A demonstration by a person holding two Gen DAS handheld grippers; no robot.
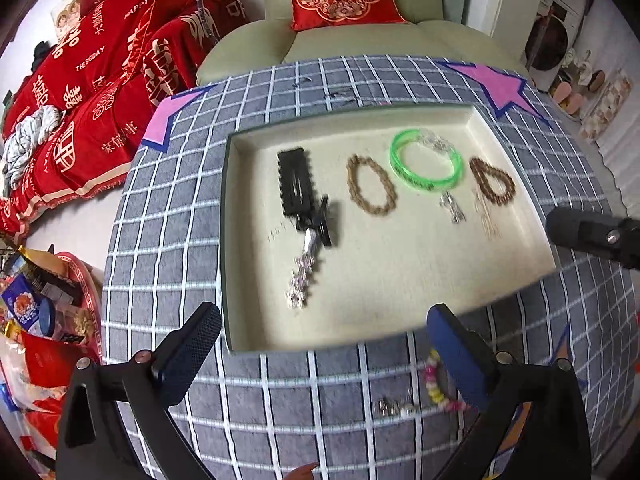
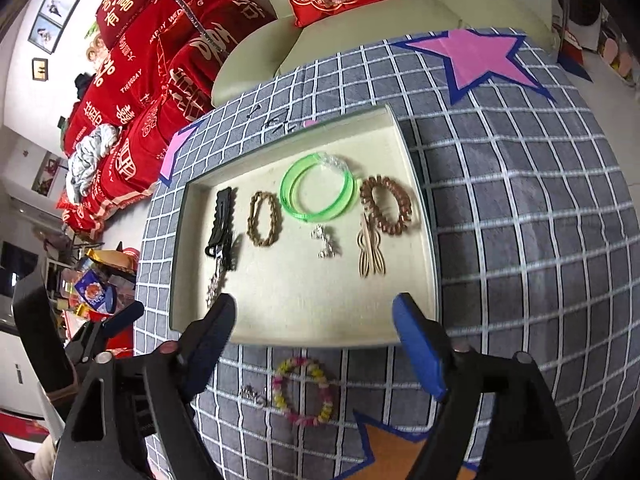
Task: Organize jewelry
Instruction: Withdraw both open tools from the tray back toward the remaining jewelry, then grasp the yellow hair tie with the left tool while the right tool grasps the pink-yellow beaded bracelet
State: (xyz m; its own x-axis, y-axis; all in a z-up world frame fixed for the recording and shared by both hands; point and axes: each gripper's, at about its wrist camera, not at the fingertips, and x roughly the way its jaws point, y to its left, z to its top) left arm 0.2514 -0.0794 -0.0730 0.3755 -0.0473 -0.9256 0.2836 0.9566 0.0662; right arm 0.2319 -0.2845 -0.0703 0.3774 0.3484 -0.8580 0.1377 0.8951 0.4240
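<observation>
We have most of the jewelry laid in a row across the cream tray (image 2: pixel 412 280), mid-frame in both views: a black hair clip (image 2: pixel 222 216) at the left, then a tan braided bracelet (image 2: pixel 262 220), a green bangle (image 2: pixel 318 192), a brown coil hair tie (image 2: pixel 386 210) with a wooden hair fork (image 2: pixel 370 254) below it, and a small silver charm (image 2: pixel 326 244) under the bangle. A silver rhinestone clip (image 1: pixel 302 280) lies below the black one. Two pieces are not yet in: a pink-and-yellow bead bracelet (image 2: pixel 304 394) and a small silver piece (image 2: pixel 252 394) just beside it sit on the checked tablecloth (image 2: pixel 520 240), in the lower middle of the right wrist view, below the tray's near rim.

Our left gripper (image 1: pixel 324 344) hangs with its fingers spread wide and nothing between them, over the tray's near rim. Our right gripper (image 2: pixel 314 332) is likewise open and empty, its tips over the same rim.

The risks we judge from here: the bead bracelet sits low behind the tips (half hidden by the right finger in the left wrist view), so a reach could miss it or drag it across the cloth. The silver piece touches or nearly touches it, so one pinch may catch both. A low pass over the rim could nudge the tray and scatter the neat row
</observation>
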